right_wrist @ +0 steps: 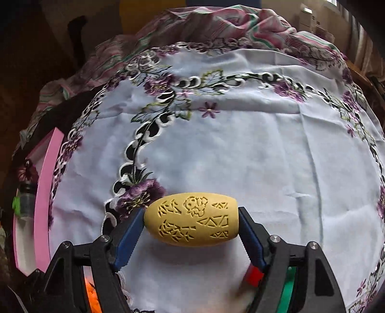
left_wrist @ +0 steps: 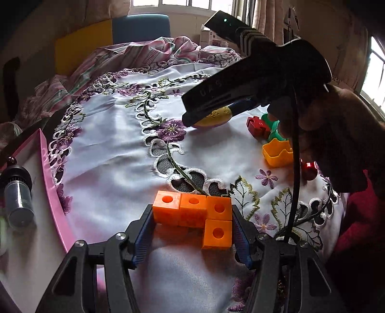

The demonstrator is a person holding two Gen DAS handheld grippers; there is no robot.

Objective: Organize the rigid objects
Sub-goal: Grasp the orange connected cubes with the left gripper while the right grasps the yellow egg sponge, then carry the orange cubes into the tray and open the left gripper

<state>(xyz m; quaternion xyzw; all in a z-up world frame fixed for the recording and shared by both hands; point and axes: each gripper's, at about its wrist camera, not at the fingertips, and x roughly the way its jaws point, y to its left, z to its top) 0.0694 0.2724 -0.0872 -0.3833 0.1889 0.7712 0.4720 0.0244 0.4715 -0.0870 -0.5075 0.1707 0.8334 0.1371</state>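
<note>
1. Looking along the left gripper [left_wrist: 192,231], its blue pads clamp an orange block piece [left_wrist: 201,218] made of four holed cubes in an L, low over the tablecloth [left_wrist: 115,149].
2. In that view the right gripper [left_wrist: 211,118] reaches in from the right, held by a hand [left_wrist: 336,134], with a yellow barrel [left_wrist: 217,116] at its tip; pale raised letters run along its black finger, too unclear to read.
3. Behind it, on the cloth, lie a red block [left_wrist: 257,126], a green piece [left_wrist: 276,130], an open yellow box [left_wrist: 279,153] and a shiny red ball [left_wrist: 309,169], close together.
4. A pink-edged tray [left_wrist: 51,187] at the left holds a small grey bottle [left_wrist: 18,192].
5. The cloth is white with purple embroidered flowers and cut-out lace; striped fabric [left_wrist: 149,53], a blue chair back [left_wrist: 142,27] and a bright window [left_wrist: 182,3] lie beyond.
6. From the right wrist, the yellow barrel [right_wrist: 192,220], carved with a flower and angular marks, lies crosswise between the right gripper [right_wrist: 191,224] pads, each pad against one end.
7. The pink tray [right_wrist: 45,204] shows at the left edge.
</note>
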